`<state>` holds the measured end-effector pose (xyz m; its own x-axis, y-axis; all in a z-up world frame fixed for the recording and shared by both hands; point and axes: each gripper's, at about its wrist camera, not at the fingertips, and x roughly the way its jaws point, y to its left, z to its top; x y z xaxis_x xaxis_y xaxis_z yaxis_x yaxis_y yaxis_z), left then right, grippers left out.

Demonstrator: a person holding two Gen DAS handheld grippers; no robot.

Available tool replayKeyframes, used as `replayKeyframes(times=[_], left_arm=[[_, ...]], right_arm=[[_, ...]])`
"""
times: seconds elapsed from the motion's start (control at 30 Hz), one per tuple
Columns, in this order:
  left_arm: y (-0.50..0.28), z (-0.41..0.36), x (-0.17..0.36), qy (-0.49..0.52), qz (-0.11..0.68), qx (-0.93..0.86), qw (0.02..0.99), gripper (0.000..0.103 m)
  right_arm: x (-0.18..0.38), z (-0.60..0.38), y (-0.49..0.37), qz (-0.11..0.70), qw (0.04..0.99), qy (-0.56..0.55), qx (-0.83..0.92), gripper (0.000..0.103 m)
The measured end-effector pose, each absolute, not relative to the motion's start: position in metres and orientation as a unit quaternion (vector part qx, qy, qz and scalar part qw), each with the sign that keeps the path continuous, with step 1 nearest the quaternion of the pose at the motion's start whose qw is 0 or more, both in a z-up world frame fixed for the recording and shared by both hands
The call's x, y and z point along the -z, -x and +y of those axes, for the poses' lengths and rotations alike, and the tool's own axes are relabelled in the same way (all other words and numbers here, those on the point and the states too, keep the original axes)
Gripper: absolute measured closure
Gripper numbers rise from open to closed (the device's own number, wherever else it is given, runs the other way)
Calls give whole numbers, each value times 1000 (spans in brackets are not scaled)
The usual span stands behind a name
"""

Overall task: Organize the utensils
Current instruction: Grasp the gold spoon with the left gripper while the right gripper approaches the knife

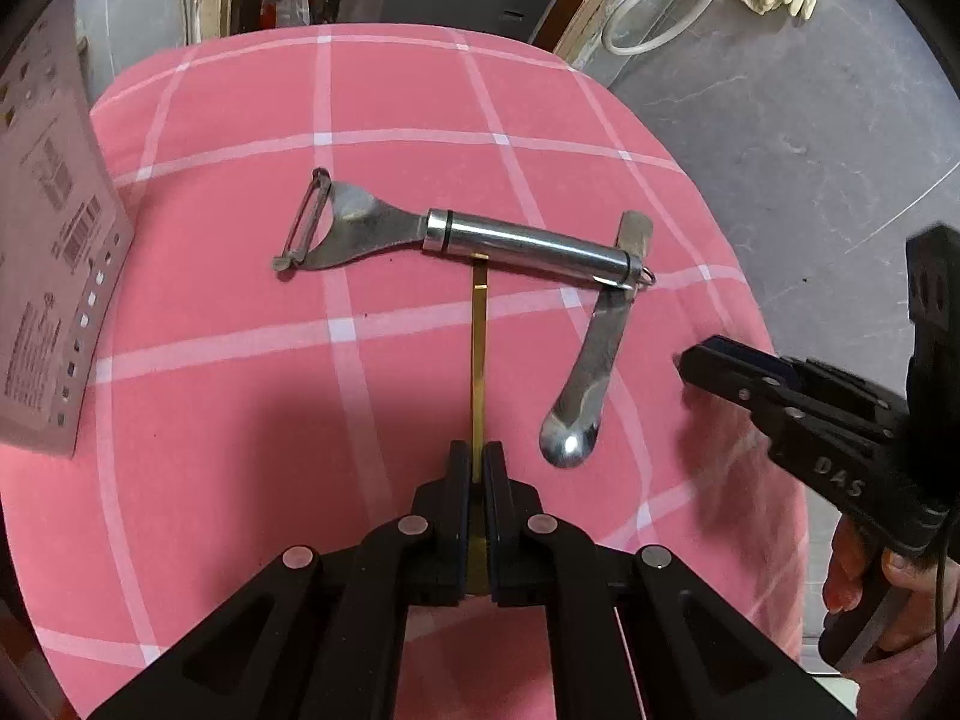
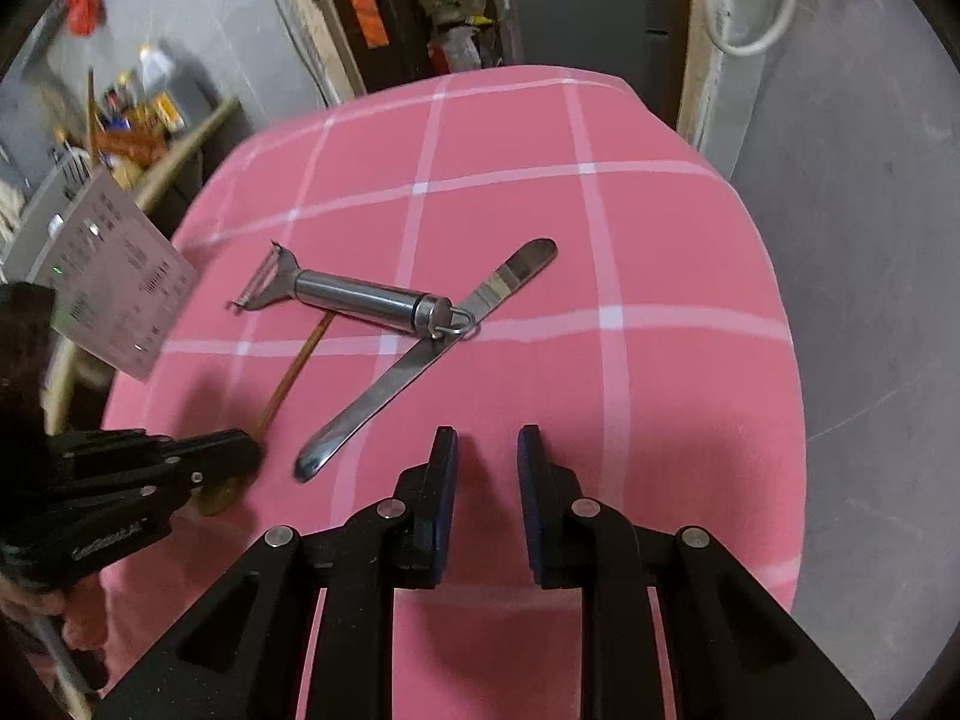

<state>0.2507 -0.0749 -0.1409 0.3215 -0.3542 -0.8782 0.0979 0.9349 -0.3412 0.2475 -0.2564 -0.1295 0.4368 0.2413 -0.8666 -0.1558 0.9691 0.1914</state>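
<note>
My left gripper (image 1: 478, 447) is shut on a thin gold stick (image 1: 478, 354) that runs straight ahead, its far end tucked under the steel peeler (image 1: 510, 240). The peeler lies crosswise, blade to the left, and its handle end rests on the handle of a steel spoon (image 1: 591, 360). The spoon's bowl points toward me. My right gripper (image 2: 487, 450) hovers over the pink cloth just right of the spoon (image 2: 384, 396), open with nothing between its fingers. In the right wrist view the left gripper (image 2: 252, 450) sits at the near end of the gold stick (image 2: 294, 372), with the peeler (image 2: 360, 297) beyond.
A pink checked cloth (image 1: 240, 360) covers the rounded table. A printed card with barcodes (image 1: 54, 240) stands at its left edge. Grey floor (image 1: 810, 150) lies to the right, and a doorway with clutter is behind. A hand (image 1: 852, 588) holds the right gripper's handle.
</note>
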Motion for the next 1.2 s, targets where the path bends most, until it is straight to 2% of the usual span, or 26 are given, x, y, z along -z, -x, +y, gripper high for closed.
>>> replayKeyframes(times=[0.27,0.53,0.63,0.67,0.8,0.9,1.07,1.2], left_arm=[[-249,-60,140,127,558,128,810,97],[-255,-77,133,35,571,119,812,94],[-254,-76,132,20,577,108,809,97],[-252,-73,131,23,578,106,809,98],[-242,-57,131,62,578,101,808,98],[-232,-42,131,84,576,96,807,98],[-215,-19,133,122,574,99,804,98],[-209,-11,137,139,572,108,801,98]], right_arm=[[137,-265,-247,503,851,-68,-135,81],[142,-250,-272,531,830,-95,-142,80],[147,-232,-269,541,826,-83,-136,80],[148,-224,-266,542,827,-76,-127,79],[146,-202,-260,538,835,-66,-96,62],[145,-184,-258,537,839,-48,-72,56],[150,-155,-256,536,844,17,-17,54],[148,-155,-254,542,840,29,-1,58]])
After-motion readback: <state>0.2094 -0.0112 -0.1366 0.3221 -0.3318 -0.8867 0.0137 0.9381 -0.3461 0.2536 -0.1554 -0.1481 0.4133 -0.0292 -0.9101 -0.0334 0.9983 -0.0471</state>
